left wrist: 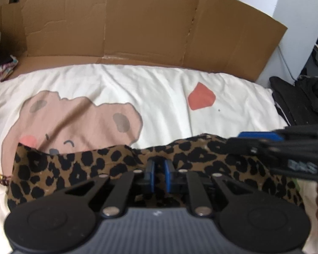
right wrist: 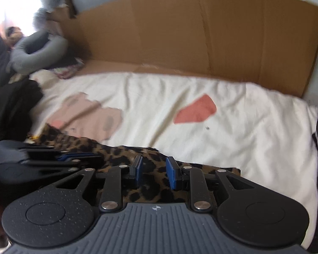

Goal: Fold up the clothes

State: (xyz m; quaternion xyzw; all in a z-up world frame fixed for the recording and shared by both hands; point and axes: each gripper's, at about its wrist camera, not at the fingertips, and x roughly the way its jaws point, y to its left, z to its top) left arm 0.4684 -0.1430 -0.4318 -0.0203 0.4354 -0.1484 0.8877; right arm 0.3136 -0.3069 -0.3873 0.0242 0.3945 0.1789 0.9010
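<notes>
Both grippers hang low over the leopard-print garment (left wrist: 78,169); the left gripper (left wrist: 159,170) has its blue pads nearly together with a ridge of the cloth apparently pinched between them, while the right gripper (right wrist: 153,172) stands partly parted above the print and grips nothing; the garment lies as a long rumpled band along the near edge of the white printed bedcover (left wrist: 163,97); it looks thin, light and limp, likely to sag and slide, so I would take it by an edge or corner rather than mid-panel; behind stands a flattened cardboard sheet (left wrist: 150,21); the garment's near part is hidden under the tools, its kind unclear, and the right view is blurred.
</notes>
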